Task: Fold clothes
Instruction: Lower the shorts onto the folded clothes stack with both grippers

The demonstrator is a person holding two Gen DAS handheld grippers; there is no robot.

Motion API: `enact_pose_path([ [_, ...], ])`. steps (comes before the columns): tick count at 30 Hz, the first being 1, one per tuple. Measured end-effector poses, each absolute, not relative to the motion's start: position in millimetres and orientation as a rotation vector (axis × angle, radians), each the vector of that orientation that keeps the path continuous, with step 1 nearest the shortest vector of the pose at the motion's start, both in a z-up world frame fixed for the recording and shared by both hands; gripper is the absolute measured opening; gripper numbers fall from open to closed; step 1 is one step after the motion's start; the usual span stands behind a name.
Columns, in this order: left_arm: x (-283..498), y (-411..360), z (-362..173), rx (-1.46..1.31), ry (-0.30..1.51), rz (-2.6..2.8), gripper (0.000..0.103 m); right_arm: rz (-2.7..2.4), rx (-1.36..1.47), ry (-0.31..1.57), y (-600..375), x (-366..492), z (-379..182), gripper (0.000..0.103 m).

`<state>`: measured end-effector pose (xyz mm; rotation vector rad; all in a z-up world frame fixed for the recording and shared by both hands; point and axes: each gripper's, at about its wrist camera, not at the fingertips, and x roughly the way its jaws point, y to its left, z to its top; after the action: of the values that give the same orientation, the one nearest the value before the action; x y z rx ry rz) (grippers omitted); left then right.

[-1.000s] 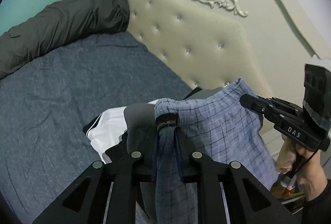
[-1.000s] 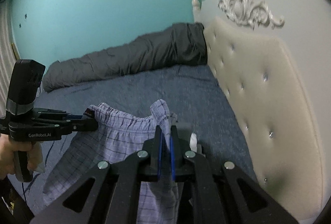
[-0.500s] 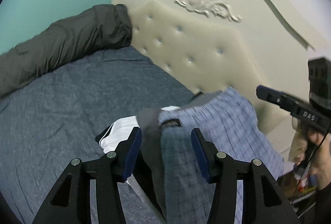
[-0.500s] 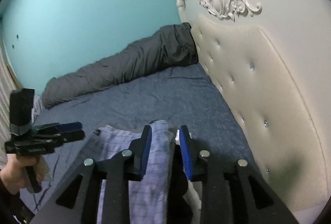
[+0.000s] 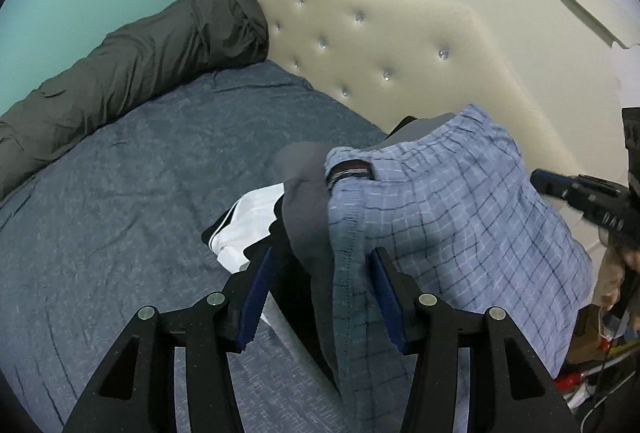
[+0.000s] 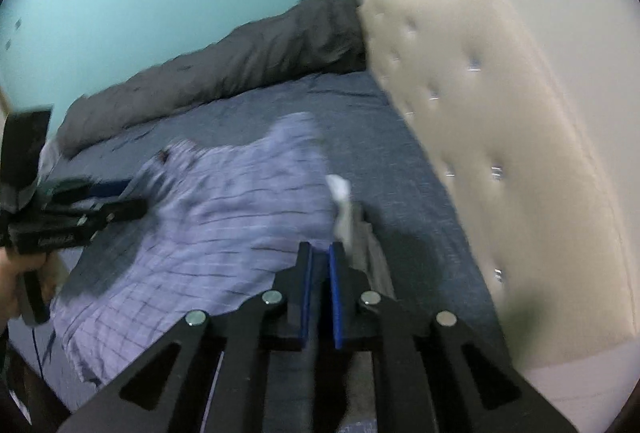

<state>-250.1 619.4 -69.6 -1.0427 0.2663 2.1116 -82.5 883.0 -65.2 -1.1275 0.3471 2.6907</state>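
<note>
Loosely draped blue checked cotton shorts (image 5: 448,209) on the dark blue bed (image 5: 120,201)
Left gripper (image 5: 320,289) fingers wide, right gripper (image 6: 320,265) fingers narrow, empty; soft, light cloth, best pinched at its waistband

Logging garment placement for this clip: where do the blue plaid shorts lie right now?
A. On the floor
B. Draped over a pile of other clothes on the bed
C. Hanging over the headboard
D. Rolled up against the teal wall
B: the blue plaid shorts lie spread over a grey garment and a white-and-black garment on the bed, with the left hand-held gripper open around their edge.
</note>
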Motion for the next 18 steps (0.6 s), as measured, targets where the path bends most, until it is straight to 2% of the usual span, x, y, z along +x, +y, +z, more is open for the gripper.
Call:
enact_pose_path([
  [3, -246, 611, -65, -1.025, 0.243, 2.116, 0.054, 2.713, -1.041, 0.528, 897, -66, -57, 0.009],
  [4, -245, 610, -65, -1.031, 0.235, 2.108, 0.054, 2.718, -1.032, 0.595, 901, -63, -57, 0.015],
  [5, -244, 608, -66, -1.037, 0.229, 2.101, 0.054, 2.728, -1.037, 0.647, 903, -60, -57, 0.033],
  [6, -243, 608, -67, -1.045, 0.227, 2.092, 0.054, 2.733, -1.053, 0.673, 902, -59, -60, 0.043],
  [7, -243, 608, -69, -1.053, 0.225, 2.084, 0.054, 2.736, -1.071, 0.690, 901, -57, -62, 0.047],
  [9, -243, 609, -73, -1.066, 0.221, 2.073, 0.054, 2.739, -1.110, 0.708, 896, -56, -66, 0.047],
  [10, -243, 609, -75, -1.070, 0.217, 2.069, 0.050, 2.737, -1.121, 0.706, 894, -55, -69, 0.043],
  [11, -243, 609, -77, -1.075, 0.213, 2.063, 0.045, 2.734, -1.129, 0.701, 893, -53, -71, 0.027],
  [12, -244, 609, -79, -1.082, 0.205, 2.056, 0.030, 2.739, -1.131, 0.706, 891, -53, -72, 0.020],
  [13, -243, 609, -79, -1.082, 0.200, 2.050, 0.019, 2.745, -1.129, 0.721, 892, -53, -73, 0.011],
  [14, -241, 610, -79, -1.076, 0.205, 2.049, 0.016, 2.749, -1.126, 0.738, 893, -52, -75, 0.002],
  [15, -239, 610, -79, -1.072, 0.212, 2.054, 0.008, 2.746, -1.123, 0.737, 894, -52, -75, 0.001],
  [18, -238, 610, -76, -1.066, 0.209, 2.066, 0.007, 2.732, -1.113, 0.711, 893, -49, -73, 0.001],
])
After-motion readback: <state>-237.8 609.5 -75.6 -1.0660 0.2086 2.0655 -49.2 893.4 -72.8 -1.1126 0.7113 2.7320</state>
